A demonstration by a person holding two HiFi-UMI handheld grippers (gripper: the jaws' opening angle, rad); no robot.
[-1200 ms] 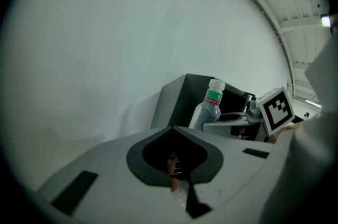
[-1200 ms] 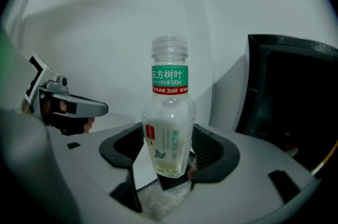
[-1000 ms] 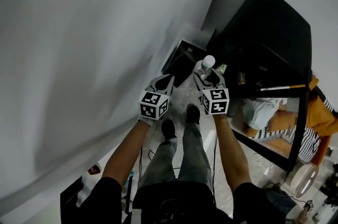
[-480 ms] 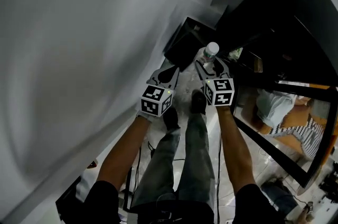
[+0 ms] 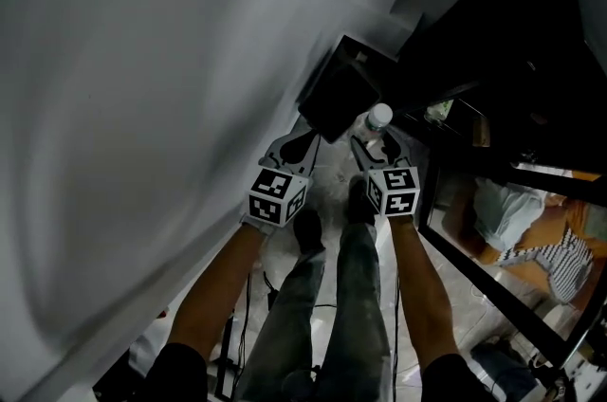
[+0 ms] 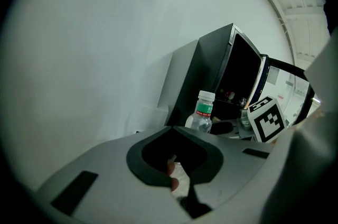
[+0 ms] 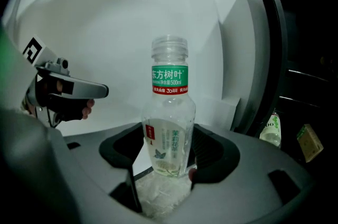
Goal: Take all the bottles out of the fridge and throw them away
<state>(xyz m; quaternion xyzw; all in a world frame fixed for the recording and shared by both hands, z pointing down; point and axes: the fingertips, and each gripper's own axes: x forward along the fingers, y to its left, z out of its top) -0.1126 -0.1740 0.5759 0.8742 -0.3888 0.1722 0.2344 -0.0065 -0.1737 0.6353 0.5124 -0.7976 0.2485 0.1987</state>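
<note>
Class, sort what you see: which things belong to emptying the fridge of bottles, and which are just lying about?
Belong: bottle in the right hand-held gripper; open fridge; second bottle inside it; black box by the wall, possibly the bin.
Lying about: striped fabric at the right; floor cable.

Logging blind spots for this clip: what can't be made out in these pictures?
- Head view: inside of the tall black fridge is too dark; any bottles left there cannot be counted.
- Head view: black box-shaped container by the wall; too dark to tell whether it is open or what it holds.
- Left gripper view: clear plastic bottle with green band; lower half hidden behind the left tool.
</note>
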